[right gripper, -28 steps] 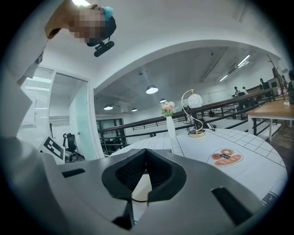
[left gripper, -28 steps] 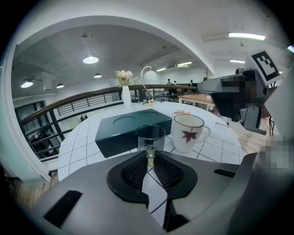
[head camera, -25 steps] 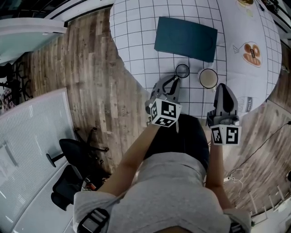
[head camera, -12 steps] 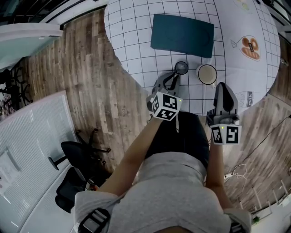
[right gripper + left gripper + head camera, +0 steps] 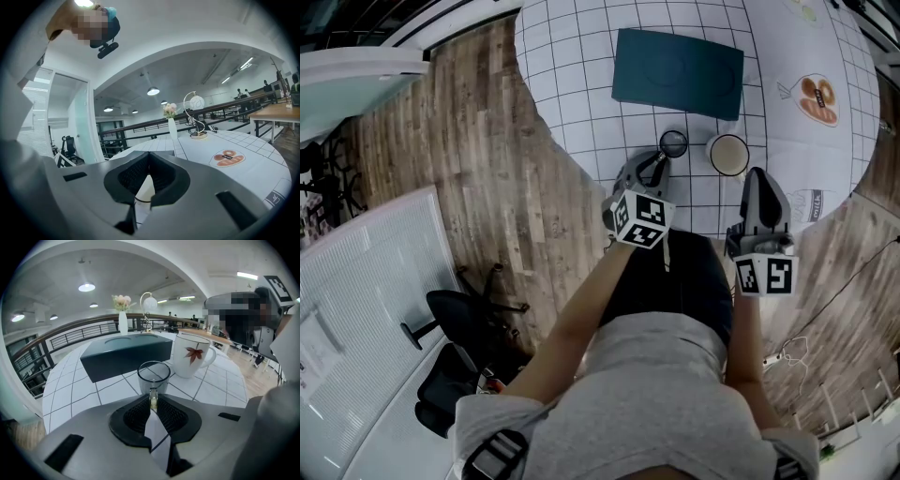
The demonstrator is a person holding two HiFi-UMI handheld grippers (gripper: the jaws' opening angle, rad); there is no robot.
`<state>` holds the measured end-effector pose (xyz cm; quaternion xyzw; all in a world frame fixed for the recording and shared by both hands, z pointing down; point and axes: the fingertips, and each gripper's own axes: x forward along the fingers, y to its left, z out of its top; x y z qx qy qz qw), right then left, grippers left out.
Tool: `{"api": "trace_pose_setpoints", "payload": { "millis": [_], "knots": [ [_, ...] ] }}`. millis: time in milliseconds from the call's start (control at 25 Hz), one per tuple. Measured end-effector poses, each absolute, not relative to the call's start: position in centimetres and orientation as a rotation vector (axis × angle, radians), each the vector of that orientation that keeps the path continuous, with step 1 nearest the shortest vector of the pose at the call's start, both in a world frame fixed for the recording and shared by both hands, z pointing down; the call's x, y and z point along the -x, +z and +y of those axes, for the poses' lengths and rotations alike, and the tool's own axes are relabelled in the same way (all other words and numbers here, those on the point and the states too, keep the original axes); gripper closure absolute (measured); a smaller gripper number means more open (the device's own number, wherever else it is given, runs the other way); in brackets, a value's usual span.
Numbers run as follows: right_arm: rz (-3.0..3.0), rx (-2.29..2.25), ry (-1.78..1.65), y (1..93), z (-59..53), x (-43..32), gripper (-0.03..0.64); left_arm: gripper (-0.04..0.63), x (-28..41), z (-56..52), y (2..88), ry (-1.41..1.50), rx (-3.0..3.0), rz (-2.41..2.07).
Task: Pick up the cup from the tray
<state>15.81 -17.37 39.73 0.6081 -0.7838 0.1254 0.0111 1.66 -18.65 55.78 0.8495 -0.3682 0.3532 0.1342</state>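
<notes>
Jaws of L gripper stand narrow, pinching the near wall of the small clear glass cup just below its rim, one pad inside and one outside. Jaws of R gripper are fully together w/ nothing in them; it hangs over the counter's near edge, at approx. 5 o'clock from the white ceramic mug w/ red leaf print.

Where the cup is: not on the dark teal rectangular tray. In head view it sits at the tray's 6 o'clock, over the white gridded counter, w/ the mug near at its 3 o'clock. Its base is hidden behind the jaws, so can't tell if it touches the counter.

Doing this step well, as I judge it:
- One-sided wall grip on thin glass, so hold the squeeze even. More force risks a crack, less lets the cup swing or slip.
- Keep the cup upright and move slow, straight up or down, no wrist roll.
- Mind the mug at 3 o'clock and the tray edge at 12 o'clock; don't drift sideways.
- Leave R gripper parked, clear of both.
</notes>
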Motion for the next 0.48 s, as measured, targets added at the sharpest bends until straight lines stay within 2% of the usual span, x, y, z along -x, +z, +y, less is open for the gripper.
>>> {"api": "trace_pose_setpoints", "payload": {
  "millis": [280, 480],
  "knots": [
    [-2.456, -1.883, 0.377, 39.6, -18.0, -15.6, 0.609, 0.543, -1.4, -18.7, 55.7, 1.010, -2.455, -1.077],
    [-2.460, -1.849, 0.355, 39.4, -18.5, -14.9, 0.607, 0.460, -0.6, -18.7, 53.7, 0.907, -2.434, -1.071]
  ]
}}
